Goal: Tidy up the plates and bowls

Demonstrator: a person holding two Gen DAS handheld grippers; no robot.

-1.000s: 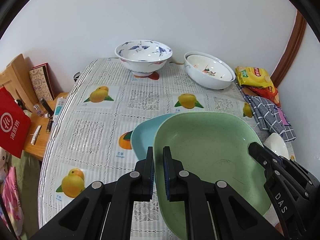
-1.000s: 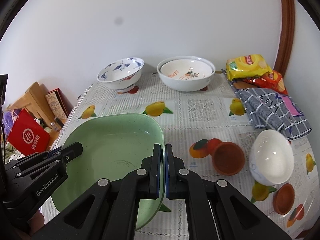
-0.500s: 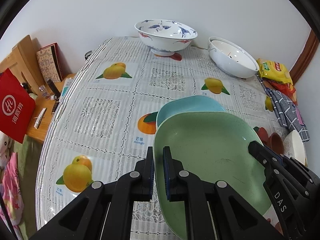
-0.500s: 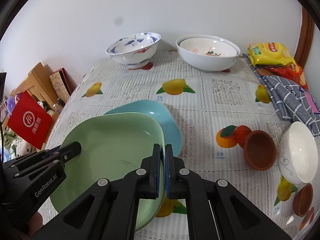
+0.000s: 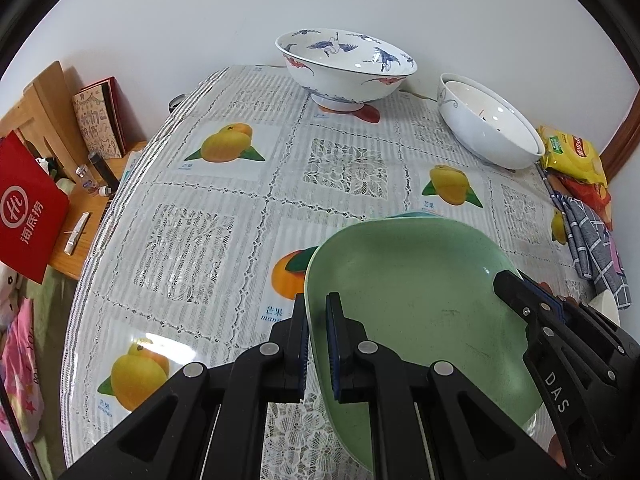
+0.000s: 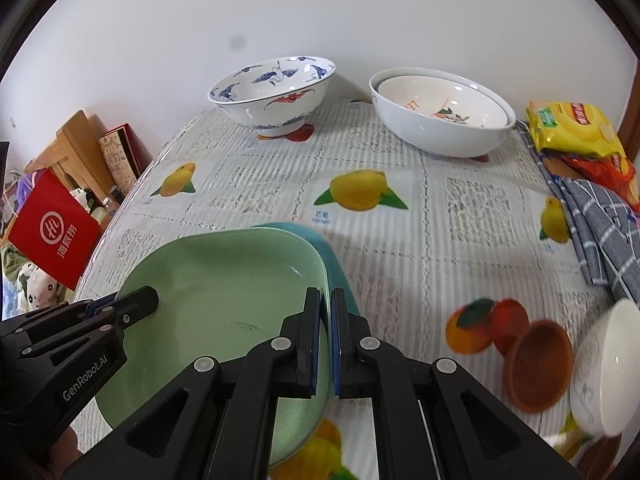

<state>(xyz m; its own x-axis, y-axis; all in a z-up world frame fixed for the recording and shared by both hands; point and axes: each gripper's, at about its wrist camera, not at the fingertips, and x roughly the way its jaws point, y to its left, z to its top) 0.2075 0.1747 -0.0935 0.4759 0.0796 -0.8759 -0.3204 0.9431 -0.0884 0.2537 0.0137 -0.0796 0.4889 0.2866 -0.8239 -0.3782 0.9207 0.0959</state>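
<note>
**Green plate pinched on both sides, over the blue one**

Green plate (image 5: 408, 280) sits between the two grippers. Left gripper (image 5: 317, 344) is clamped on its left rim, rim caught between the pads. Right gripper (image 6: 325, 340) bites the opposite rim the same way, pads pressed tight on it. Both point steeply down toward the worktop (image 6: 400, 208), w/ the plate roughly level between them. Under the green plate a blue plate (image 6: 332, 264) peeks out at the far & right edges; can't tell if the two touch. At the back: blue-patterned bowl (image 6: 272, 96) beside white bowls (image 6: 440, 120), nested. To the right, well apart from the plate: a terracotta dish (image 6: 540, 368) and a small white bowl (image 6: 604, 368) on its side, blurred.
</note>
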